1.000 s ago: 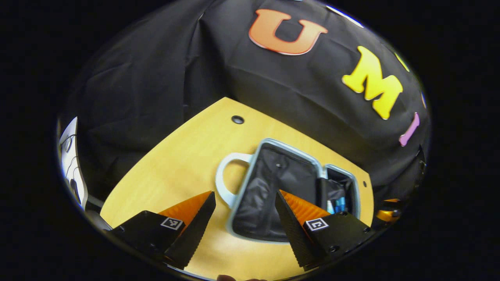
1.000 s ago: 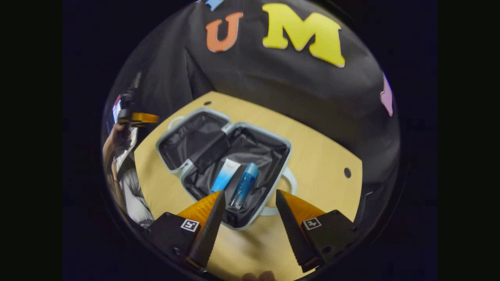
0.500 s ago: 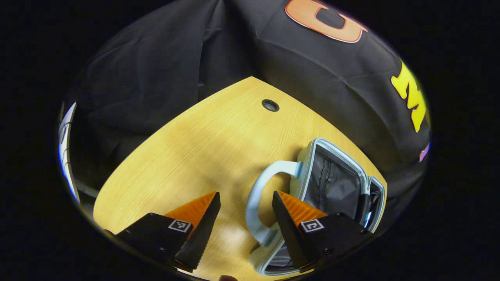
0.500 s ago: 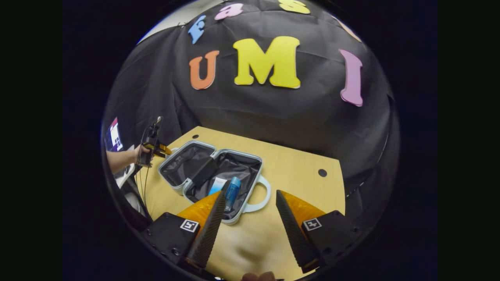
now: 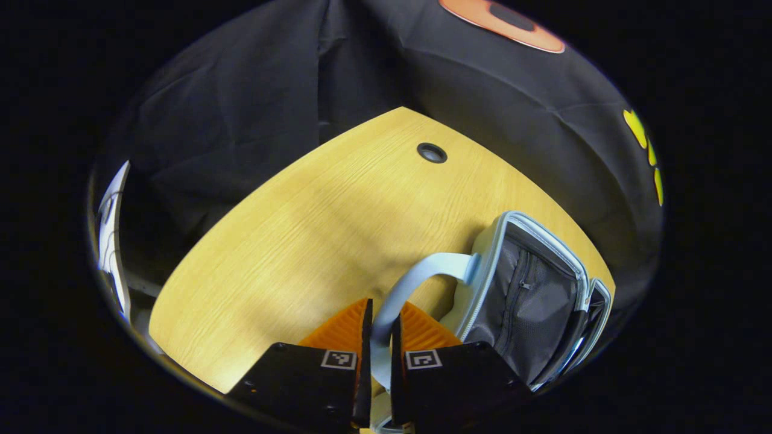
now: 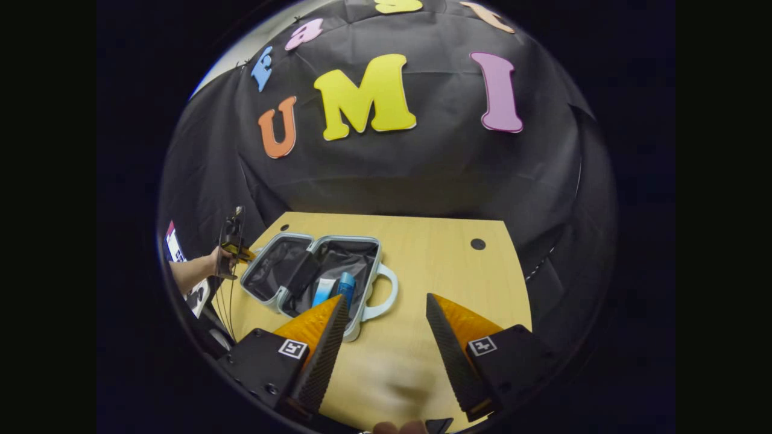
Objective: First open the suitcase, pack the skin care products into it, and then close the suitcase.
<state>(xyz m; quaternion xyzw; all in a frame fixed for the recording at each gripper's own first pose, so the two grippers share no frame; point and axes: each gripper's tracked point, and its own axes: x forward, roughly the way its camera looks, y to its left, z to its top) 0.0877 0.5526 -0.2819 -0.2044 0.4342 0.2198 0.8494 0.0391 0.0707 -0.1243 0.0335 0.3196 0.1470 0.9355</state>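
Observation:
The pale blue suitcase lies open on the table, its two halves lined in dark grey. A white and blue tube and a blue bottle lie in the half nearer my right gripper. My left gripper is shut on the curved handle of the other half, whose zipped lining faces me. In the right gripper view a hand holds that left gripper at the suitcase's far left end. My right gripper is open and holds nothing, drawn back over the table in front of the suitcase.
The yellow wooden table has a round cable hole near its far edge and another toward the right. Black cloth walls close in the back and sides. A second handle juts from the suitcase's near half.
My left gripper moved in on the handle of the suitcase's left half and shut on it. My right gripper drew back from the suitcase and rose, staying open.

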